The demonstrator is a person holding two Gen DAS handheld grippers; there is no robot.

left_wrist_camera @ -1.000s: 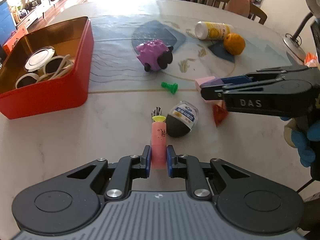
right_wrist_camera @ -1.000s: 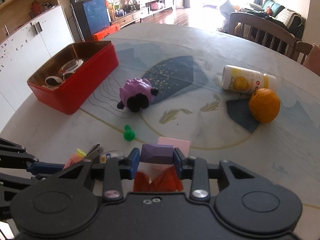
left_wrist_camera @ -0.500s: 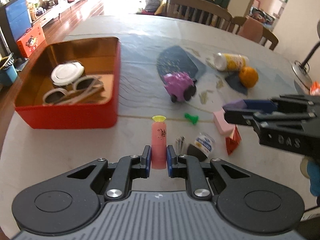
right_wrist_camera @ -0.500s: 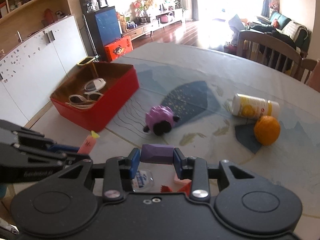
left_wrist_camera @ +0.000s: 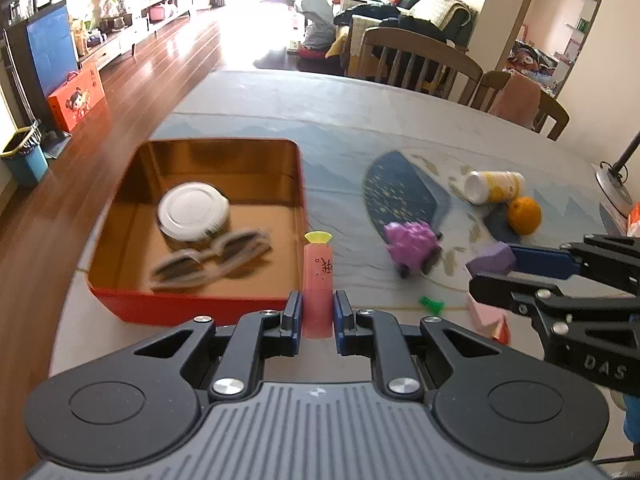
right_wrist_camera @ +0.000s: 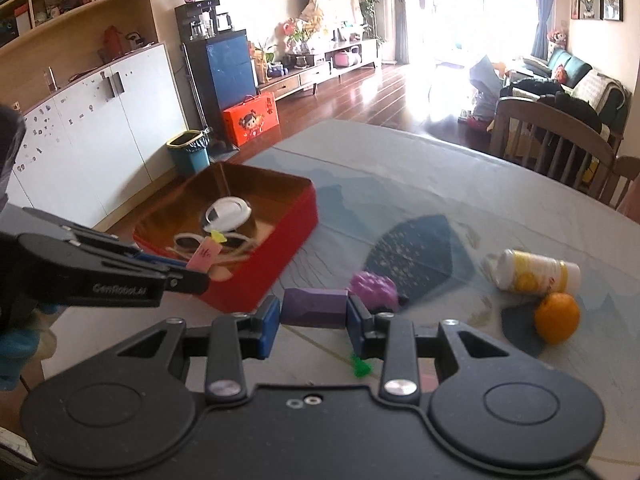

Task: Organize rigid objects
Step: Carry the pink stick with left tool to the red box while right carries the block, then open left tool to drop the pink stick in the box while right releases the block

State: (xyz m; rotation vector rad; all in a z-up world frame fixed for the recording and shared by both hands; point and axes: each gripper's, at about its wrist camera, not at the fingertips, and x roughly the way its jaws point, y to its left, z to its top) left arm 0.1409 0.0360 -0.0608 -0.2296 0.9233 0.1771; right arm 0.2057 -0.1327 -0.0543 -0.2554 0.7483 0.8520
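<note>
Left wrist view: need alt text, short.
The left claw is shut on a pink tube with a yellow cap, held upright near the red tin, which holds a jar and sunglasses. At right, the right claw holds a purple block above the table, where a purple toy, bottle and orange lie.

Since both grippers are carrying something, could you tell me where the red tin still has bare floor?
In the red tin, the far strip beyond the white-lidded jar is bare, as is the right side beside the sunglasses. The near-left middle is crowded by both.
</note>
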